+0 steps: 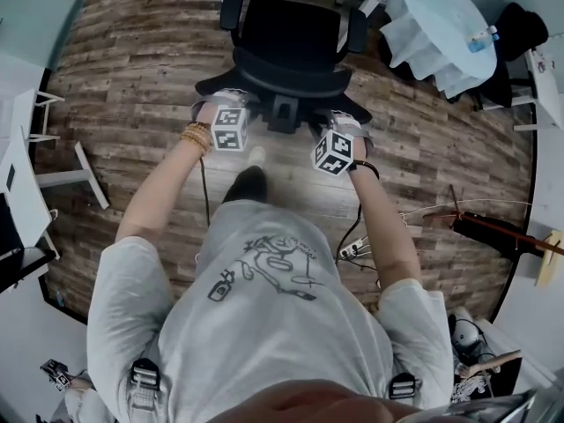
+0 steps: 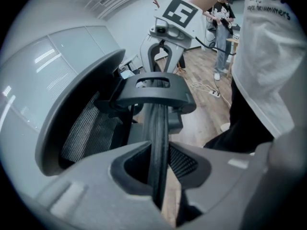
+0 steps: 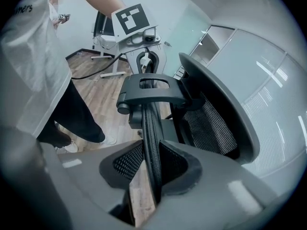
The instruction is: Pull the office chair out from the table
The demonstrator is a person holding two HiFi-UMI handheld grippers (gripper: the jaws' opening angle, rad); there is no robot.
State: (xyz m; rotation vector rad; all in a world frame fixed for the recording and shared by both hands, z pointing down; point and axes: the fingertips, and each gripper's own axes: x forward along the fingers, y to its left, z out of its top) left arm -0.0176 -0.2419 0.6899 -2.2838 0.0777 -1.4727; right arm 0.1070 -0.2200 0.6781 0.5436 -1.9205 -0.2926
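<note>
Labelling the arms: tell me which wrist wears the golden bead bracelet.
The left wrist: golden bead bracelet there; the right wrist has only a thin dark band.

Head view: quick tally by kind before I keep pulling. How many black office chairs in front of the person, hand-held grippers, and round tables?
1 black mesh office chair
2 hand-held grippers: left hand-held gripper and right hand-held gripper, each clamped on the chair's back rim
1 pale round table
Total: 4
</note>
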